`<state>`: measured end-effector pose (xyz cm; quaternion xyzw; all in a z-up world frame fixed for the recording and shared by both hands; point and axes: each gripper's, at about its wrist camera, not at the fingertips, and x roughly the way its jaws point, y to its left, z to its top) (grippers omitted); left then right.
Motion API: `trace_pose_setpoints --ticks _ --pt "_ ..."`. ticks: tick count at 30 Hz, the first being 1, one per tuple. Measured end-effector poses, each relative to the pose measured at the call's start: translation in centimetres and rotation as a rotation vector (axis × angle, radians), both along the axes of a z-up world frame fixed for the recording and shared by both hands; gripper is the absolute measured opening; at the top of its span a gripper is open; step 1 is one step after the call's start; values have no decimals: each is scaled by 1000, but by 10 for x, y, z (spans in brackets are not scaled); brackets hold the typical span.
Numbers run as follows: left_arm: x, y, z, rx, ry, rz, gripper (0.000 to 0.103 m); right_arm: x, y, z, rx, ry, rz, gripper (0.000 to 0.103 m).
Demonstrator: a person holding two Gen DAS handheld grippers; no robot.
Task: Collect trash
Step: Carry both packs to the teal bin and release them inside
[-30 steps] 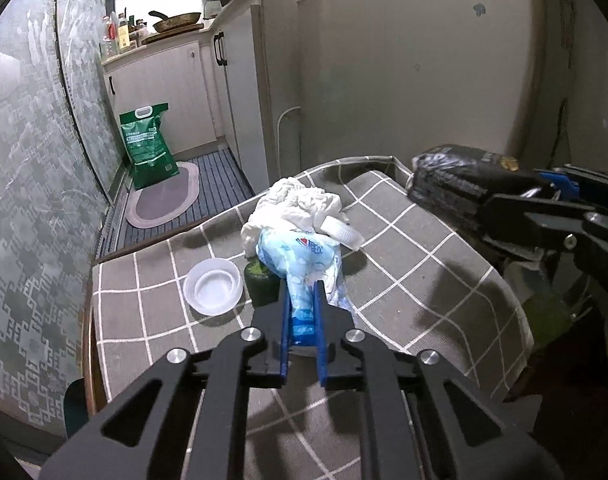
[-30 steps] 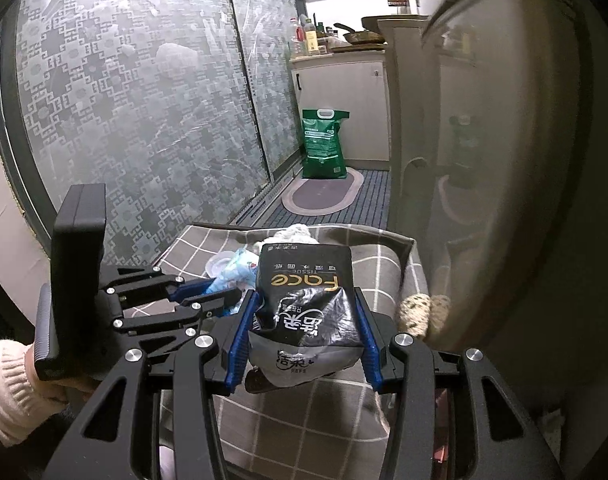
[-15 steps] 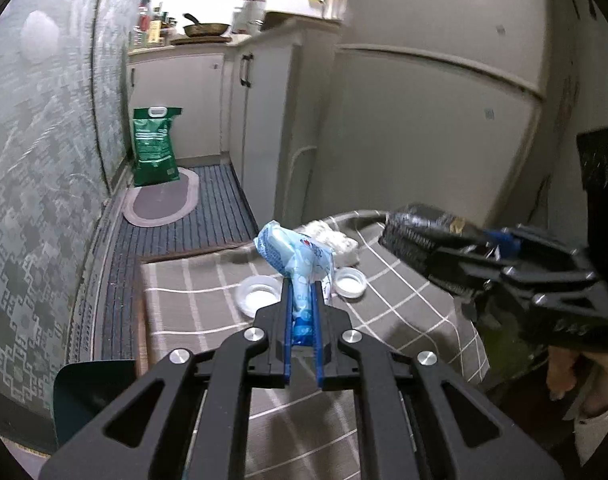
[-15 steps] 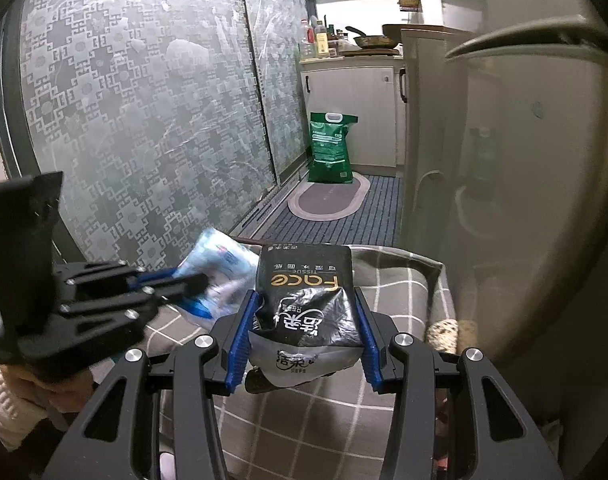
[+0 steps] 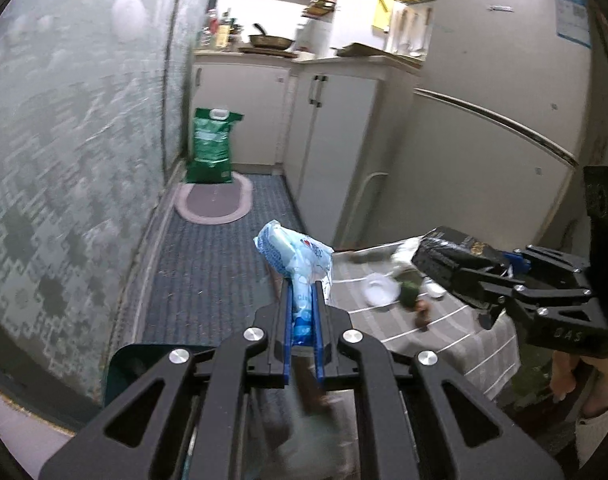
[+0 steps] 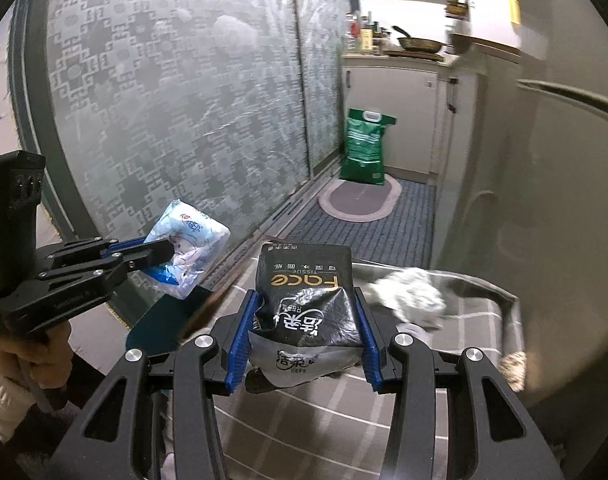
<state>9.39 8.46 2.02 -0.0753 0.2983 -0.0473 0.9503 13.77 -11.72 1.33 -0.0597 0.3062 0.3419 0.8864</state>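
blue wrapper [image 5: 293,256] lifted off checked tablecloth [image 5: 456,332]

You are looking at a tabletop [image 5: 456,344] wearing a grey cloth with white grid lines, which is hanging over its edges. In your left wrist view it is sitting at about 4 o'clock. Lying on it there are a shallow white dish [image 5: 380,289], a dark green object [image 5: 410,293] touching the dish at its 3 o'clock side, and a small brown item [image 5: 422,312] just beside the green one at 5 o'clock; blur is hiding what those two are. In your right wrist view a crumpled white cloth [image 6: 410,294] is lying on the tabletop [image 6: 476,340] towards 2 o'clock.
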Motion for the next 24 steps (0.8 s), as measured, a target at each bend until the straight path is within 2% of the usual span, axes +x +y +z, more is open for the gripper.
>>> trace_pose_setpoints --ticks 8,24 --pt "-12 48 -30 16 83 64 10 -8 55 5 -24 -4 62 46" --pt "-27 92 -101 59 282 79 11 -27 154 -1 -88 29 176 46"
